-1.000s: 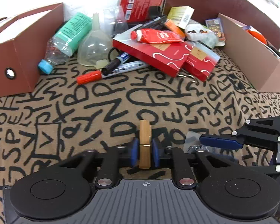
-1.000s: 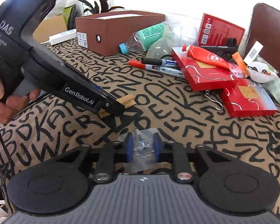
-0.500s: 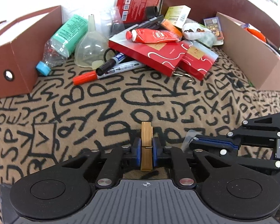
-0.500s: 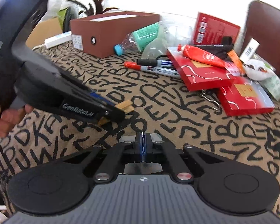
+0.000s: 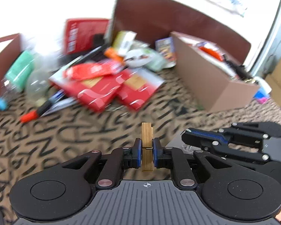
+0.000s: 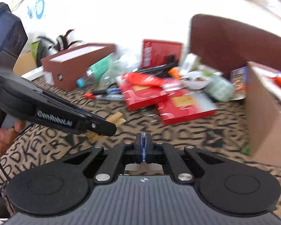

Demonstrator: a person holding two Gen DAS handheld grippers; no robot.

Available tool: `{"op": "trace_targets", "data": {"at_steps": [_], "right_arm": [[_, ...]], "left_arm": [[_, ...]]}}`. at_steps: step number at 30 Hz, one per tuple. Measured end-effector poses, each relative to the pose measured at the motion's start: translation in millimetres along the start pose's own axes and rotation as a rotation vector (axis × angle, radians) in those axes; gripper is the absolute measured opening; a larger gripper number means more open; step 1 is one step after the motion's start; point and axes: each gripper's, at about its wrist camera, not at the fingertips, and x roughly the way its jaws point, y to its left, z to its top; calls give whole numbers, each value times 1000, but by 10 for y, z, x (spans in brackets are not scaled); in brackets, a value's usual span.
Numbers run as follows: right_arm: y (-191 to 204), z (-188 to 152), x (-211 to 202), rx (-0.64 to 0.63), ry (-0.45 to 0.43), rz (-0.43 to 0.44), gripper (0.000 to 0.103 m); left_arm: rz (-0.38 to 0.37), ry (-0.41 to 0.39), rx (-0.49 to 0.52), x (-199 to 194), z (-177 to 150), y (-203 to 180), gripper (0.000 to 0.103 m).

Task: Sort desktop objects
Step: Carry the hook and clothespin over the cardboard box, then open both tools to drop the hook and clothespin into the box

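Fingers of the left gripper (image 5: 147, 148) pinch a wooden clothespin (image 5: 147, 146) upright at lower centre, likely for carrying; right gripper (image 6: 143, 148) fingers are pressed together.

Two grippers are in view: the left gripper (image 5: 147, 150) with one wooden clothespin (image 5: 147, 146) between its fingers, and the right gripper (image 6: 143, 148) just beside it. Ahead of them lie two flat red boxes (image 5: 95, 90), (image 5: 140, 90), one marker pen (image 5: 37, 111) to the left, and one open cardboard box (image 5: 211, 86) to the right.
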Motion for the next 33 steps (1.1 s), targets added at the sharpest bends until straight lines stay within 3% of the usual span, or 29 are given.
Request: {"op": "trace_targets", "data": {"at_steps": [8, 15, 22, 30, 31, 32, 33], "right_arm": [[-756, 183, -470, 57, -101, -189, 2], [-1468, 360, -794, 84, -182, -346, 2], [-2116, 509, -745, 137, -189, -442, 2], [-2638, 597, -519, 210, -178, -440, 3], [-2673, 593, -478, 208, -165, -432, 3], [-2694, 581, -444, 208, -159, -437, 6], [-2705, 565, -424, 206, -159, -448, 13]], "left_arm": [[-144, -49, 23, 280, 641, -675, 7], [-203, -70, 108, 707, 1176, -1464, 8], [-192, -52, 156, 1279, 1548, -2011, 8], [-150, -18, 149, 1773, 1715, -2101, 9], [-150, -17, 154, 1809, 1723, -2097, 19], [-154, -22, 159, 1825, 1724, -2094, 36], [-150, -35, 166, 1820, 1714, -2090, 42]]}}
